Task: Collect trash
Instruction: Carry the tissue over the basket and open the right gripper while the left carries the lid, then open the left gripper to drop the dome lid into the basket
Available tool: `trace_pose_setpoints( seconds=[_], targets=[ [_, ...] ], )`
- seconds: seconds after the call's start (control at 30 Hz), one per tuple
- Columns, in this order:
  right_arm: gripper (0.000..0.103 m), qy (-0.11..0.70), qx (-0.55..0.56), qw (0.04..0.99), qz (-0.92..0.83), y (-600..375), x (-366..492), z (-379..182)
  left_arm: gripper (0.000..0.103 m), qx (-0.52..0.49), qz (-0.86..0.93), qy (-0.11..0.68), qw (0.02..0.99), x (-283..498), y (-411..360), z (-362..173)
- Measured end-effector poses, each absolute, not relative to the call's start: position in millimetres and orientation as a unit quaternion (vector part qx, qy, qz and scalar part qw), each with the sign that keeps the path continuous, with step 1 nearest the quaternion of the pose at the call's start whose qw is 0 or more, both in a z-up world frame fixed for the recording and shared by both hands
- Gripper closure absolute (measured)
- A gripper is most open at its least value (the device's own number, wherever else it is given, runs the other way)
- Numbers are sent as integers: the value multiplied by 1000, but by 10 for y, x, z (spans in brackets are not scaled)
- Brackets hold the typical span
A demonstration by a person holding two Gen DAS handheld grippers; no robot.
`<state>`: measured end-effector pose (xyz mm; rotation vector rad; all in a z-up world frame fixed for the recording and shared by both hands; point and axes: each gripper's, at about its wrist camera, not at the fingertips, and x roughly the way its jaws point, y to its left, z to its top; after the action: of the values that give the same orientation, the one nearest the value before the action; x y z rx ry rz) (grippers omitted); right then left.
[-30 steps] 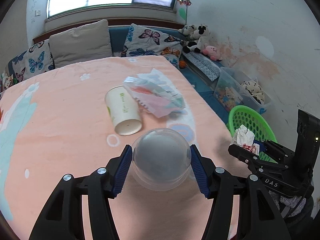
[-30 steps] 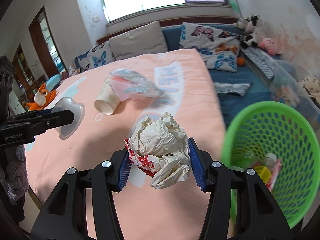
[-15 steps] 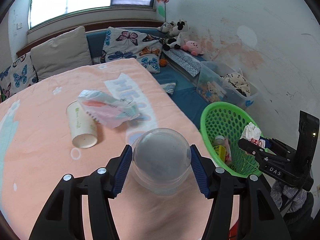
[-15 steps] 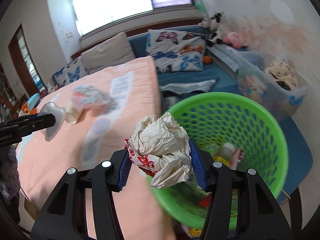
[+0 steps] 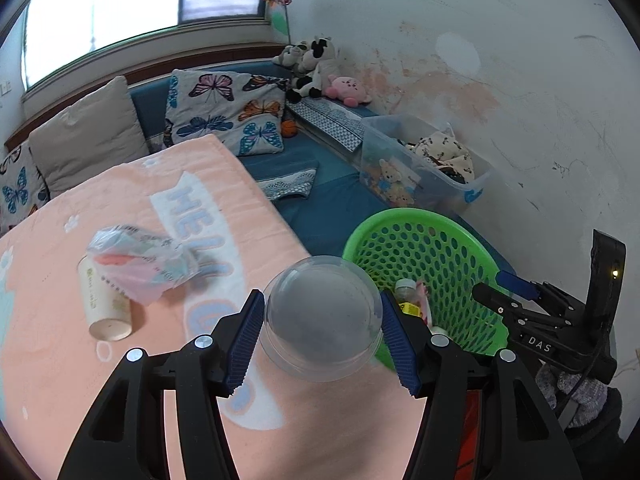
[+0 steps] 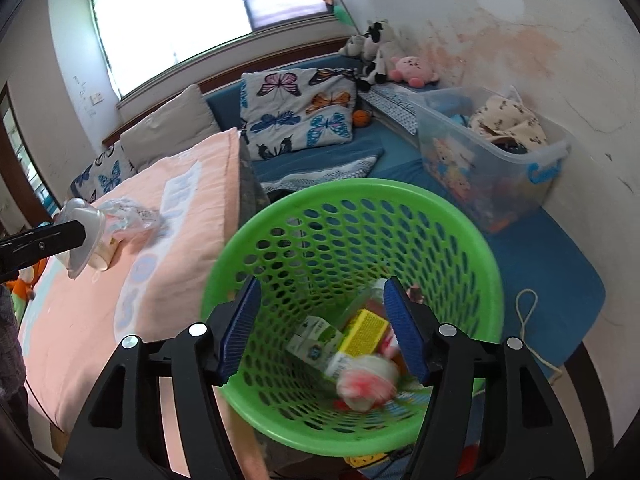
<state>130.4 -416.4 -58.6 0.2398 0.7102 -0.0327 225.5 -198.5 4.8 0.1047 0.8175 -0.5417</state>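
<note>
Left wrist view: the left gripper [image 5: 322,338] is clamped on a clear dome lid [image 5: 320,322] over the peach blanket [image 5: 52,368]. Right gripper [image 6: 322,330] jaws stand apart above the green basket [image 6: 352,196], a crumpled wrapper [image 6: 366,380] (blurred) inside it.

Green perforated basket [image 6: 400,204] upright beside table edge, holding cartons, a bottle, blurred crumpled paper wad [image 6: 366,380]. Paper cup [image 5: 104,304] on its side on table, well left of basket, clear plastic bag [image 5: 140,256] across it. Clear dome lid [image 5: 322,320] just left of basket.

A bright window [image 6: 192,20] lights a stained white wall [image 5: 500,60] above a blue cushioned bench [image 6: 440,208].
</note>
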Motion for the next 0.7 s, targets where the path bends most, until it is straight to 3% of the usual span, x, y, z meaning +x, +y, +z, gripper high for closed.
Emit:
trace_pose_setpoints(
  seconds=[0.7],
  targets=[
    [32, 327, 144, 933, -37, -4530, 979, -560, 46, 95, -312, 422, 846, 2327, -3056, -208]
  ],
)
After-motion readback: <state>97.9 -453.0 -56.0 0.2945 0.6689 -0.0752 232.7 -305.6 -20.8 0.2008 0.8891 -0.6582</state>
